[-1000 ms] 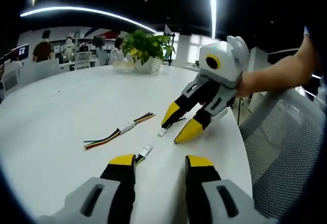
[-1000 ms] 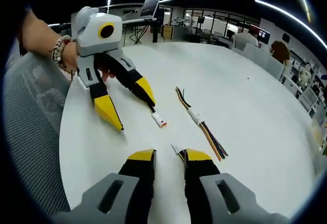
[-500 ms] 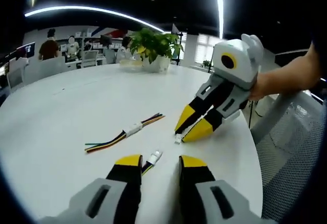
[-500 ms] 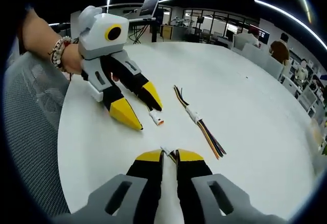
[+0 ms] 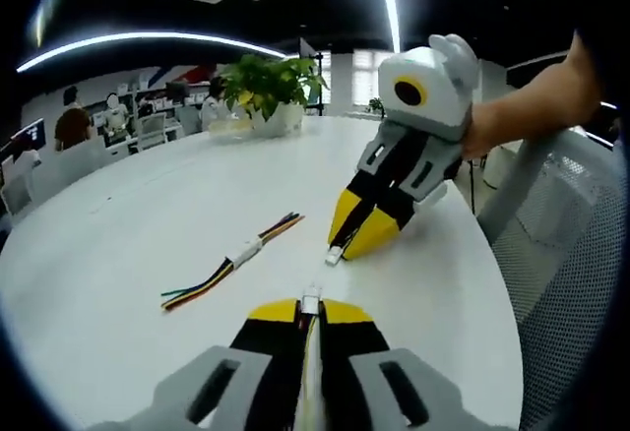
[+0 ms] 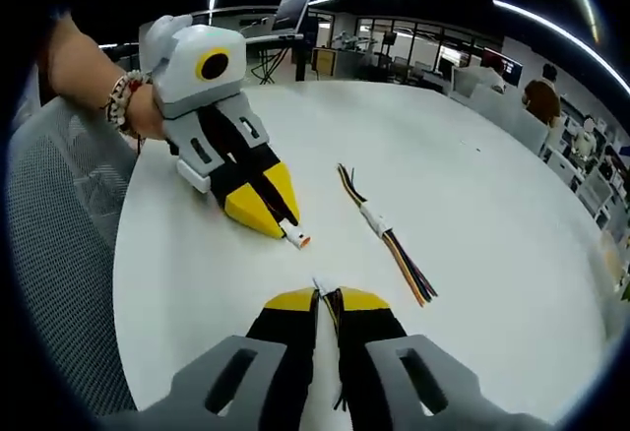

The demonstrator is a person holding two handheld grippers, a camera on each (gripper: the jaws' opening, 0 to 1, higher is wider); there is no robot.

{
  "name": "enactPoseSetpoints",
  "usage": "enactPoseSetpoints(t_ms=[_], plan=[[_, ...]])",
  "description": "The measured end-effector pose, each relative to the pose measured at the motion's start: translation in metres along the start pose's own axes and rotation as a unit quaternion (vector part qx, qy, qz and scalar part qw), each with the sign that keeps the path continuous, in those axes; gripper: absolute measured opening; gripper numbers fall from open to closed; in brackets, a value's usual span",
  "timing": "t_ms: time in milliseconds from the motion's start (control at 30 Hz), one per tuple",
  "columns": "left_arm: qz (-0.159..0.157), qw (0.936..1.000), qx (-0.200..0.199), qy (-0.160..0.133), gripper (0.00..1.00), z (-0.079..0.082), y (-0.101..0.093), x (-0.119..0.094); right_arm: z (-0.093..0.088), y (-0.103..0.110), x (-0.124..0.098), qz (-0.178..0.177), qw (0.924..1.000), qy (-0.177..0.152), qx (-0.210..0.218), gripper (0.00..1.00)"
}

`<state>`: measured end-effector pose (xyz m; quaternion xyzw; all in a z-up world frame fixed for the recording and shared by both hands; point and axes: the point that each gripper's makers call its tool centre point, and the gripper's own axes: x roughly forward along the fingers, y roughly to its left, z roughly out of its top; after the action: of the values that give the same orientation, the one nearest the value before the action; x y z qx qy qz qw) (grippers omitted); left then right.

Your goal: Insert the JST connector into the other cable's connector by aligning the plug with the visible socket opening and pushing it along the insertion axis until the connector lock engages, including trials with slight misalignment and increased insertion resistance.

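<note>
Left gripper view: the left gripper (image 5: 308, 310) is seen low over the white tabletop (image 5: 118, 224) with its yellow-tipped jaws pressed together on a white JST connector (image 5: 310, 302), whose tip juts out past the jaws. Across from it the right gripper (image 5: 355, 238) is held by a hand (image 5: 492, 126) reaching in from the tabletop's near right edge, forearm raised, jaws angled down and clamped on the other cable's connector (image 5: 335, 254), which touches the tabletop. A spare joined cable (image 5: 228, 261) with multicoloured wires lies to the left, apart from both grippers. A potted plant (image 5: 264, 92) stands near the far edge.

Right gripper view: the right gripper (image 6: 328, 301) is seen with jaws closed on its connector (image 6: 318, 284); the left gripper (image 6: 271, 216) is tilted downward, held by a hand (image 6: 133, 116) wearing a beaded bracelet (image 6: 118, 96), with its connector (image 6: 296, 239) at the jaw tips. The two connectors are near each other, not touching. No legible writing is visible.
</note>
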<state>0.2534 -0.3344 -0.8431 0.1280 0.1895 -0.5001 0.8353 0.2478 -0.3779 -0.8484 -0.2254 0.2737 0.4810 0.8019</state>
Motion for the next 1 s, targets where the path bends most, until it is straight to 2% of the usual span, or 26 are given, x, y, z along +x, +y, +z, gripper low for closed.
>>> enactPoseSetpoints(t_ms=[133, 333, 533, 733, 1000], plan=[[-0.020, 0.9994, 0.025, 0.008, 0.00, 0.000, -0.007, -0.001, 0.007, 0.002, -0.003, 0.002, 0.9999, -0.011, -0.012, 0.04], [-0.034, 0.9973, 0.061, 0.022, 0.00, 0.001, -0.011, -0.005, 0.018, 0.009, -0.003, 0.013, 0.9991, -0.021, -0.035, 0.04], [-0.043, 0.9972, 0.061, 0.008, 0.00, 0.010, -0.013, -0.009, 0.025, 0.017, -0.002, 0.025, 0.9974, -0.027, -0.062, 0.04], [-0.050, 0.9964, 0.067, 0.012, 0.00, 0.011, -0.016, -0.009, 0.023, 0.020, -0.001, 0.028, 0.9954, -0.017, -0.090, 0.04], [-0.048, 0.9959, 0.073, 0.024, 0.00, 0.009, -0.015, -0.009, 0.024, 0.022, 0.000, 0.036, 0.9946, -0.015, -0.096, 0.04]])
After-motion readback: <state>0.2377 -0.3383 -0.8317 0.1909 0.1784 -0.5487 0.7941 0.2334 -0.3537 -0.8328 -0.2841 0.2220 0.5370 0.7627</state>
